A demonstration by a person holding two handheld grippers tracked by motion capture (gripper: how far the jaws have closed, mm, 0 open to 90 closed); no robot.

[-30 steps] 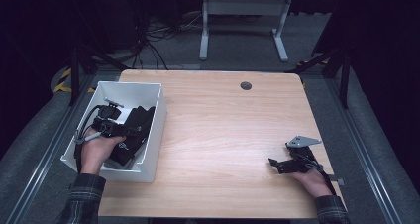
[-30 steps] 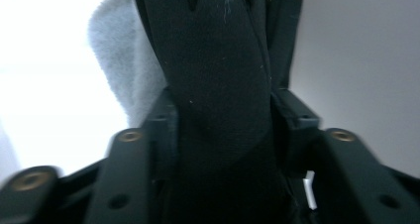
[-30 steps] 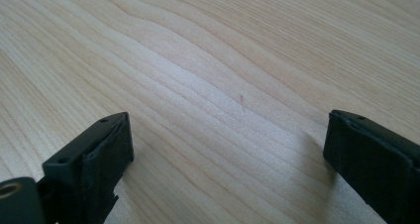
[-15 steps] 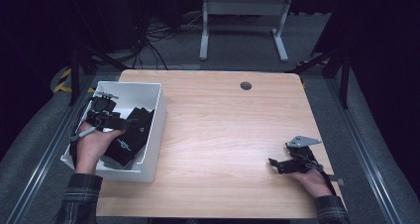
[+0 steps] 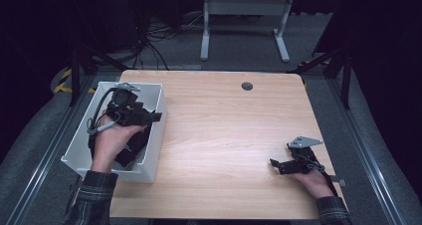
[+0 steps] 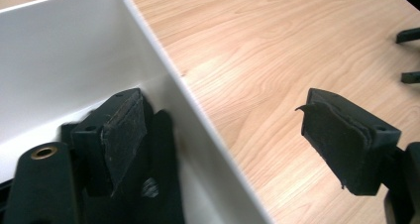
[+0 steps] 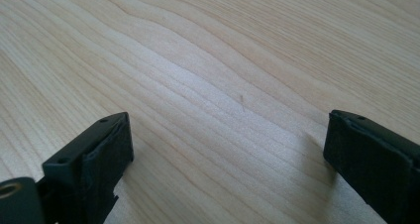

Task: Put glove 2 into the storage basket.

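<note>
A white bin (image 5: 149, 161) stands at the table's left edge with a black object (image 5: 130, 151) lying in it. A hand holds my left gripper (image 5: 155, 116) above the bin, jaws pointing right. In the left gripper view my left gripper (image 6: 233, 135) is open and straddles the bin's right wall (image 6: 163, 80), one jaw inside the bin and the other over the wood. My right gripper (image 5: 276, 165) rests low at the table's near right, held by the other hand. In its own view my right gripper (image 7: 228, 154) stands open over bare wood.
The wooden table (image 5: 224, 120) has a small round cable hole (image 5: 247, 86) near its far edge. Beyond the table stand a grey desk frame (image 5: 244, 21) and loose cables (image 5: 159, 36) on the floor. Dark rails run along both sides.
My left gripper has lifted off the black object in the bin and swung right to the bin's right wall. The right gripper has stayed where it was.
</note>
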